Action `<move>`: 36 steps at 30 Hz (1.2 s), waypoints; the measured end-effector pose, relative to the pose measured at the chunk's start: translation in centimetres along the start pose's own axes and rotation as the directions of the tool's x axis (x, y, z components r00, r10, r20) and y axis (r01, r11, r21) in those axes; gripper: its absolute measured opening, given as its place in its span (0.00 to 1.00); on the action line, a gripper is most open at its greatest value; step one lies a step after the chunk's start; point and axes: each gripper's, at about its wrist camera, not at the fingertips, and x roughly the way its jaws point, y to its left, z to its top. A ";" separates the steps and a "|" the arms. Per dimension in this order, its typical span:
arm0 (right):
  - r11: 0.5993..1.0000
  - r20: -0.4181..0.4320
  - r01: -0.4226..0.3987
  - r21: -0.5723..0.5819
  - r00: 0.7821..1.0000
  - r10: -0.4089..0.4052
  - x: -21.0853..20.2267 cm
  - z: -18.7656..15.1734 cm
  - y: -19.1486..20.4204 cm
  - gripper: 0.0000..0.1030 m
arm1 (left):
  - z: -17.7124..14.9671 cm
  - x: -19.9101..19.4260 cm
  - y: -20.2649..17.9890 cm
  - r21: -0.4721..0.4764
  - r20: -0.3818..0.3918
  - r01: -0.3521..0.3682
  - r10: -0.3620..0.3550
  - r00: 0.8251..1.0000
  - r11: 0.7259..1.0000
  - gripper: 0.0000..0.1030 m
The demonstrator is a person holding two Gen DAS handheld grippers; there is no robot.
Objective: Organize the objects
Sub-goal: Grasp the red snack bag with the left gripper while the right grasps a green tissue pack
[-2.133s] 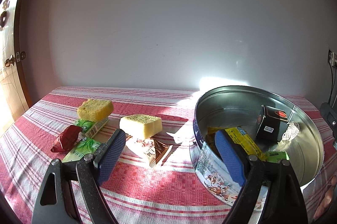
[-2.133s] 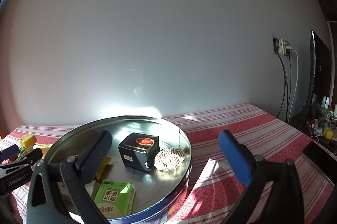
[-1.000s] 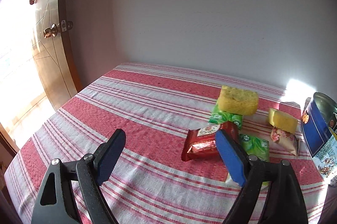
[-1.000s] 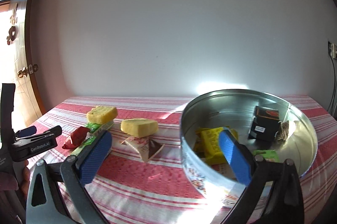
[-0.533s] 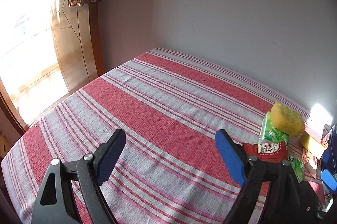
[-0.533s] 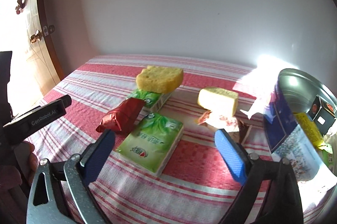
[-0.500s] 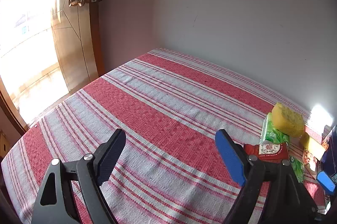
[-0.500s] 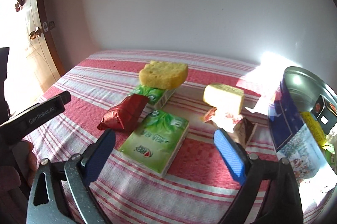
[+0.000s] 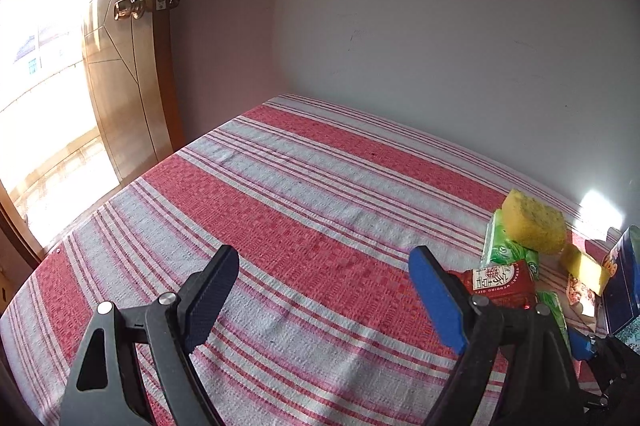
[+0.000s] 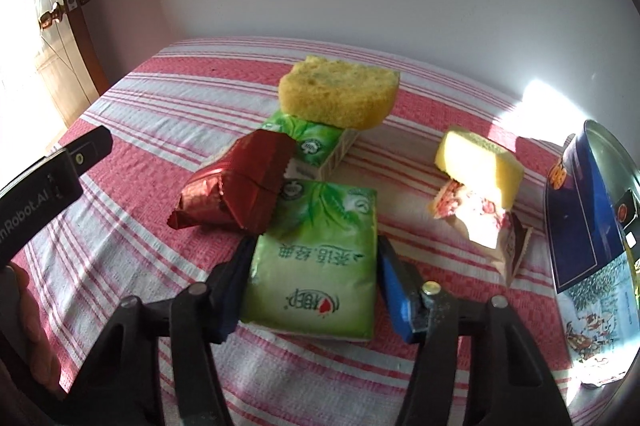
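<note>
On the red-striped tablecloth (image 10: 160,97) lies a green tissue pack (image 10: 316,266). My right gripper (image 10: 315,246) straddles it, its jaws closing, the pads touching both long sides. A red foil packet (image 10: 236,189) leans on the pack's far left corner. Behind it a second green pack (image 10: 308,139) lies under a yellow sponge cake (image 10: 340,93). A smaller yellow cake (image 10: 480,161) sits on a torn wrapper (image 10: 480,222). My left gripper (image 9: 323,258) hangs open over bare cloth, left of the pile, with nothing between its fingers.
A round metal tin (image 10: 588,209) with a blue printed wall stands at the right edge, small boxes inside. A wooden door (image 9: 120,65) with a brass knob stands beyond the table's left edge. A white wall runs along the far side. A hand (image 10: 24,318) holds the left gripper's body.
My right gripper swung from the tin to the pile, sank onto the green tissue pack and narrowed its jaws around it. My left gripper drifted left, toward the door.
</note>
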 end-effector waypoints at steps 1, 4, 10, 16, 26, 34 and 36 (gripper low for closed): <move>1.000 0.001 -0.004 -0.004 1.000 0.004 -0.1 -0.1 -0.3 0.52 | 0.0 0.0 -0.1 0.003 0.001 0.007 -0.007 1.000 1.000 0.86; 0.999 0.014 -0.047 -0.001 0.999 0.047 -0.8 -0.9 -1.8 0.51 | -0.1 -0.3 -0.5 0.023 0.011 0.033 -0.034 0.999 0.999 0.86; 0.994 0.163 -0.099 0.050 0.983 0.090 -4.6 -2.7 -5.7 0.51 | -0.5 -1.2 -2.5 0.071 0.021 0.168 -0.170 0.985 0.983 0.86; 0.998 0.330 -0.018 0.053 0.944 -0.001 -7.8 -3.1 -7.3 0.51 | -0.9 -0.3 -7.6 0.134 -0.068 0.278 -0.270 0.960 0.951 0.86; 0.997 0.344 -0.019 0.079 0.939 -0.010 -8.3 -2.8 -9.0 0.51 | -1.8 4.1 -11.3 0.158 -0.255 0.257 -0.212 0.943 0.953 0.81; 0.996 0.349 -0.013 0.084 0.937 -0.017 -8.4 -2.6 -8.9 0.51 | -1.8 3.7 -10.8 0.148 -0.238 0.260 -0.221 0.946 0.954 0.53; 0.996 0.352 -0.006 0.085 0.936 -0.024 -8.4 -2.7 -8.9 0.51 | -1.7 3.4 -10.3 0.128 -0.220 0.272 -0.240 0.946 0.954 0.53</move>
